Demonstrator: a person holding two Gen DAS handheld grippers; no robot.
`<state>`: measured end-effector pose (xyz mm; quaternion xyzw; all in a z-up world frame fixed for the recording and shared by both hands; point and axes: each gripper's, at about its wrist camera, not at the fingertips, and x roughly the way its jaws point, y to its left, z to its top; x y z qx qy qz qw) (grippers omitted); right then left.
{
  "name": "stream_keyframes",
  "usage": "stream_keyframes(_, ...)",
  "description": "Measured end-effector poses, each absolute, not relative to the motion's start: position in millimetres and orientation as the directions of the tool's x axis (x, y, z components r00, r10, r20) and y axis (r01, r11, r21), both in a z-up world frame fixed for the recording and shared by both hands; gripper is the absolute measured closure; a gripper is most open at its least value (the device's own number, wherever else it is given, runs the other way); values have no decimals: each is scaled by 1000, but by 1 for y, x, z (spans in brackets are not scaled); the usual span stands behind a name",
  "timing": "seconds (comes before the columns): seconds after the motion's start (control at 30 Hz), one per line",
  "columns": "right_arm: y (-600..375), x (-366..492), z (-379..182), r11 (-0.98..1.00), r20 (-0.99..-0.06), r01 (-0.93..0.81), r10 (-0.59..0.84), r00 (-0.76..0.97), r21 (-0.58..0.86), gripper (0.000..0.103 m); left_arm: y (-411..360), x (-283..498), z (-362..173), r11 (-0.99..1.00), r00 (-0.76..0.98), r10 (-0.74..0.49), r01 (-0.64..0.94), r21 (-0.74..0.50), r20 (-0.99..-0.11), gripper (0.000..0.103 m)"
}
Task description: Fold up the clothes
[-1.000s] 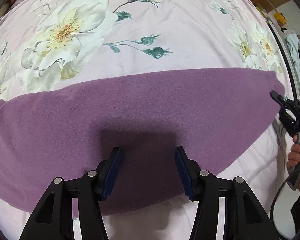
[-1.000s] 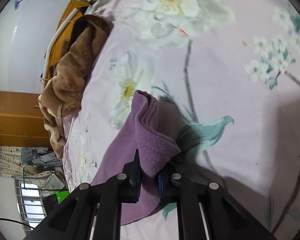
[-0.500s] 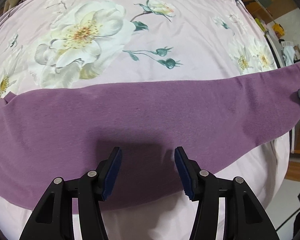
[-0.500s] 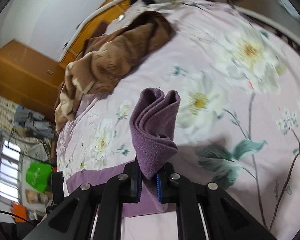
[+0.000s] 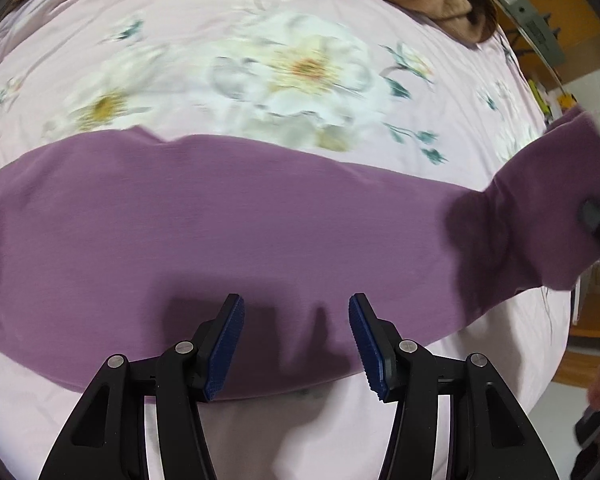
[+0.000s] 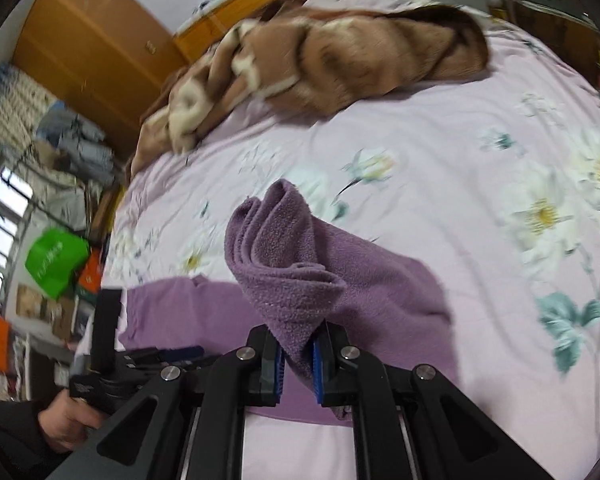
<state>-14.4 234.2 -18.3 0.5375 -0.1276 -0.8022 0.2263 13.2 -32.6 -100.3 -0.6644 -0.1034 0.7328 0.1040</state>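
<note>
Floral bedsheet point(image 6: 440, 152), brown blanket point(image 6: 340, 60) beyond purple garment point(image 5: 220, 220)

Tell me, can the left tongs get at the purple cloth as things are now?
Probably yes. The left tongs stand open right above the flat purple cloth, with nothing between. The right tongs grip only its far end.

The left gripper point(image 5: 296, 344) points steeply down with its jaws apart and nothing between them. The right gripper point(image 6: 298, 360) is clamped on purple cloth point(image 6: 284, 256), lifted.
</note>
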Motion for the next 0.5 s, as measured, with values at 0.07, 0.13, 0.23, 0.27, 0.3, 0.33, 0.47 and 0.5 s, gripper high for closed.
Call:
stream_keyframes(0.07, 203, -10, -34, -871, -824, 239, -487, -291, 430, 90, -40, 8, -114, -957, -102, 289, -6, -290, -952, 46)
stream_keyframes(0.13, 176, -6, -53, -873, -840, 248, -477, -258, 420, 85, -56, 13, -113, -956, -106, 290, 4, -293, -951, 46)
stream_keyframes(0.23, 142, 3, -85, -880, -886, 271, -439, -147, 391, 72, -75, 13, -121, -955, -101, 292, 22, -295, -951, 47)
stream_keyframes(0.27, 133, 10, -90, -879, -894, 287, -429, -127, 380, 68, -80, 13, -124, -955, -99, 293, 28, -297, -951, 46)
stream_keyframes(0.3, 128, 19, -90, -870, -892, 303, -437, -115, 388, 68, -86, 14, -125, -953, -98, 298, 33, -302, -950, 47)
stream_keyframes(0.33, 125, 28, -89, -858, -884, 316, -456, -103, 405, 68, -89, 15, -127, -952, -96, 299, 36, -304, -949, 46)
stream_keyframes(0.47, 140, 52, -74, -847, -868, 283, -490, -83, 450, 68, -94, 16, -125, -940, -94, 332, 50, -338, -939, 46)
stream_keyframes(0.5, 148, 54, -71, -854, -870, 267, -485, -92, 447, 68, -93, 15, -125, -936, -93, 343, 51, -349, -935, 46)
